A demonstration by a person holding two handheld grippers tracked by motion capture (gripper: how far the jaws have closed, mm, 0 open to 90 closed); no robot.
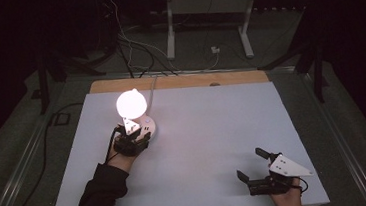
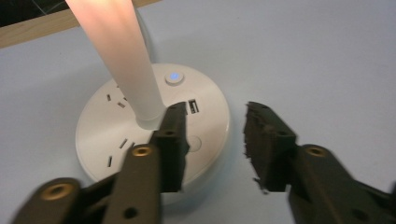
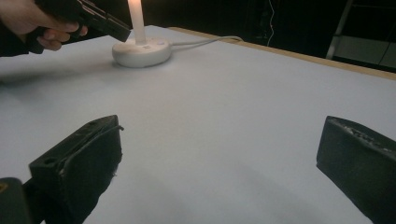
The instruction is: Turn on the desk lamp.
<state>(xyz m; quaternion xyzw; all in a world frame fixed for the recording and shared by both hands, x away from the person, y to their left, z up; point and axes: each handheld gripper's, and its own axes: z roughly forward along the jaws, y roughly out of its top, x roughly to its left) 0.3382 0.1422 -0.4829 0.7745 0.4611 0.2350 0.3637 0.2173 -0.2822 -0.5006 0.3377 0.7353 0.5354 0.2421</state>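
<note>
The lit lamp (image 1: 132, 103) stood at the table's (image 1: 213, 130) far left, its round base (image 2: 116, 126) under the left gripper (image 2: 215, 140), whose jaws were released, one over the base rim. The right gripper (image 1: 250, 165), jaws spread wide and empty, rested near the front right edge, with bare tabletop between.

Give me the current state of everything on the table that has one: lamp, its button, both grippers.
Lamp: switched on, head glowing bright, upright on its round base.
Button: lit blue.
Lamp cord: attached, running off the table's far edge.
Left gripper: open, holding nothing, over the base's edge.
Right gripper: open wide, holding nothing, over bare table.
</note>
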